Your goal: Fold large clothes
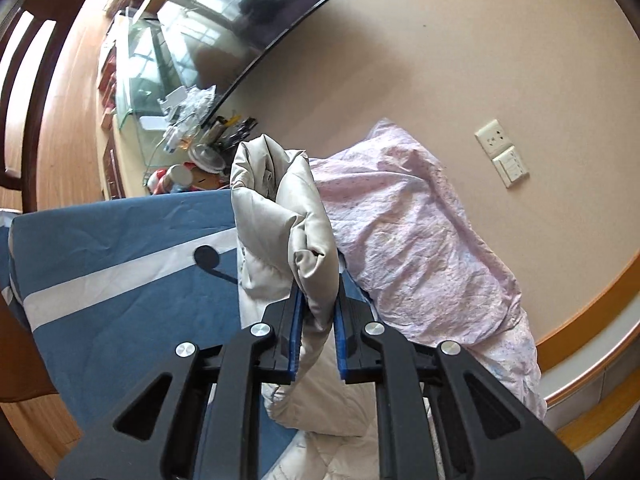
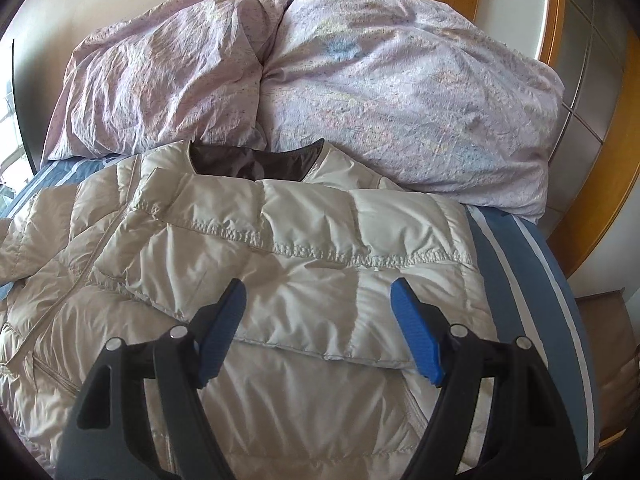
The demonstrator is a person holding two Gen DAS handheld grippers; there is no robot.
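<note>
A cream quilted puffer jacket (image 2: 280, 264) lies on the bed, collar toward the pillows, with its right sleeve folded across the chest. My right gripper (image 2: 318, 292) is open and empty, hovering just above the folded sleeve. My left gripper (image 1: 318, 300) is shut on a bunched part of the same jacket (image 1: 280, 200) and holds it lifted above the bed; the fabric stands up between the blue pads.
A crumpled pink duvet (image 2: 400, 80) and pillow (image 2: 160, 80) lie at the bed's head, touching the jacket's collar. The blue striped bedsheet (image 1: 120, 260) shows on either side. A cluttered table (image 1: 192, 152) and a TV (image 1: 240, 20) stand beyond the bed. A wooden nightstand (image 2: 612, 340) stands at right.
</note>
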